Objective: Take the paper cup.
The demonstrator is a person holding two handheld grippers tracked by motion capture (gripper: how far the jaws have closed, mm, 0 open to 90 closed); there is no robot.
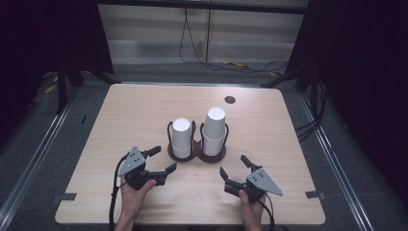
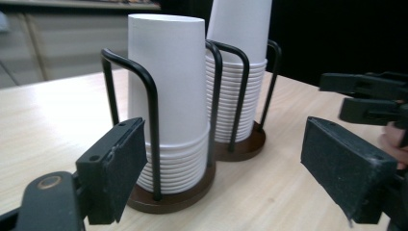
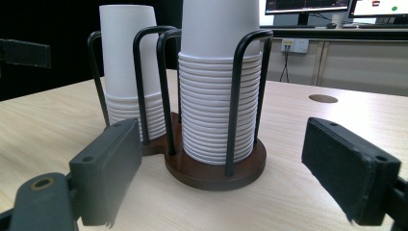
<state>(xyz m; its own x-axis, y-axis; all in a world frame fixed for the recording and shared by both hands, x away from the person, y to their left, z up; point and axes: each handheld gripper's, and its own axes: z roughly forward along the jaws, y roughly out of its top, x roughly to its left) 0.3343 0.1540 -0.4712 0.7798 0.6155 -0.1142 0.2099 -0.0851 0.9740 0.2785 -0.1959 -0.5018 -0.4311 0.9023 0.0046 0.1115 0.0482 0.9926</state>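
in the middle of the table (image 1: 144, 110) sits a brown cup holder (image 1: 197, 153) w/ black wire loops. it has 2 stacks of white cups, upside down. the short stack (image 1: 181, 138) is on the left, the tall stack (image 1: 214, 132) on the right, side by side. the left gripper (image 1: 161, 160) is near the short stack, jaws spread wide, holding nothing. the right gripper (image 1: 234, 170) is near the tall stack, jaws spread wide too & not touching.

Between the matt black fingers (image 3: 351, 173), smooth white paper cups (image 3: 219, 110) sit in glossy black wire holders (image 3: 240, 96) on dark wood bases (image 3: 216, 175); beneath, pale wood-grain table (image 3: 298, 202).
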